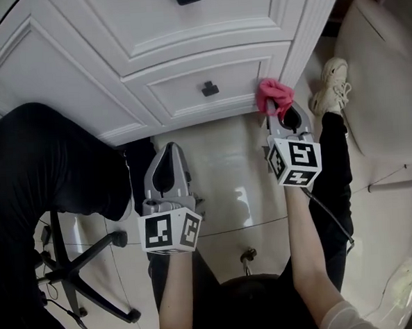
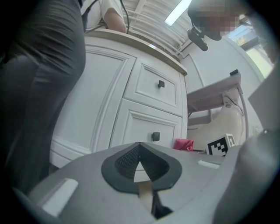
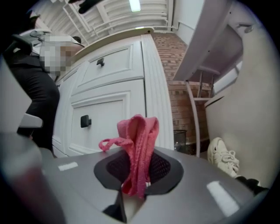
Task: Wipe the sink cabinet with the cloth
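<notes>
Pink cloth (image 3: 139, 144) is bunched and clamped between the jaws of your right hand-held gripper (image 1: 285, 115). Its folds stand out past the tips, so fabric rather than plastic would meet the paint. You hold it low at the right corner of the white sink cabinet (image 1: 82, 70), just beside the bottom drawer (image 1: 181, 94) and its dark knob (image 1: 210, 89). I cannot tell whether it touches the panel. Your left hand-held gripper (image 1: 166, 156) has its jaws together on nothing and hangs over the floor (image 1: 242, 193), apart from the cabinet, probably to leave the wiping stroke free.
</notes>
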Available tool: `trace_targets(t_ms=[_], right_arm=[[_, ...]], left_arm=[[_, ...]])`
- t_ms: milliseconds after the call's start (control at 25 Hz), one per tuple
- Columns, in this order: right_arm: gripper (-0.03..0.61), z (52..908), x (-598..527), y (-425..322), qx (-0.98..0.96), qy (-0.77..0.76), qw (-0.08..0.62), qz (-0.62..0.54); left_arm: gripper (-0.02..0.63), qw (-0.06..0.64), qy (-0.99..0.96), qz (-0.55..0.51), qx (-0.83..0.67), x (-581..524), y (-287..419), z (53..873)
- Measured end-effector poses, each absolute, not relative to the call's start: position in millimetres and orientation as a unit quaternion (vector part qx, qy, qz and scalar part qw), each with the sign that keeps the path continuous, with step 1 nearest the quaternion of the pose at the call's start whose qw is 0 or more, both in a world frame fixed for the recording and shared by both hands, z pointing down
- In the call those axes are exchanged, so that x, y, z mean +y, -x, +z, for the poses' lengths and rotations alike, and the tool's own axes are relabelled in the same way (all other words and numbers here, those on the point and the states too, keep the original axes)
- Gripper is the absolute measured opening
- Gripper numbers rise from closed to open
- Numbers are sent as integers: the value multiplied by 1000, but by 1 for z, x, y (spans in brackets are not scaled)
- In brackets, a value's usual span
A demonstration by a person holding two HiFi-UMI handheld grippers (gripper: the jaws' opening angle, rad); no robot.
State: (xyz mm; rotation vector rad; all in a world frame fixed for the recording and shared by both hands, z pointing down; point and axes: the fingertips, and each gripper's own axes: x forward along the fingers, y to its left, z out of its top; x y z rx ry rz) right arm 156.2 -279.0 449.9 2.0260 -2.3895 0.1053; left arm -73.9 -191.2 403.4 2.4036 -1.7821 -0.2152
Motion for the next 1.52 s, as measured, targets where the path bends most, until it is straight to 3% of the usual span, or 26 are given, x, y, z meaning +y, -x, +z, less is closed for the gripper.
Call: trace_targets(t_ms=[200, 400, 600, 720, 880, 1520], right_arm=[[71, 450, -267, -181, -732, -677, 11, 74], [69, 388, -187, -165, -734, -670, -49, 99], [67, 354, -89, -125, -771, -625, -55, 106], [67, 355, -57, -112, -785, -612, -27, 95], [67, 316, -40, -105, -796, -600, -50, 60], [67, 250, -7, -52, -829, -555, -70, -32]], left_arm=[[14, 55, -815, -83, -571, -181, 57, 367], [14, 42, -818, -85, -568, -143, 45, 334], [13, 104, -810, -104, -568, -87, 36, 319], [14, 75, -811, -95, -572, -63, 34, 308], [13, 35, -810, -118, -573, -47, 40, 277], [14, -9, -809, -145, -569, -15, 49, 236]])
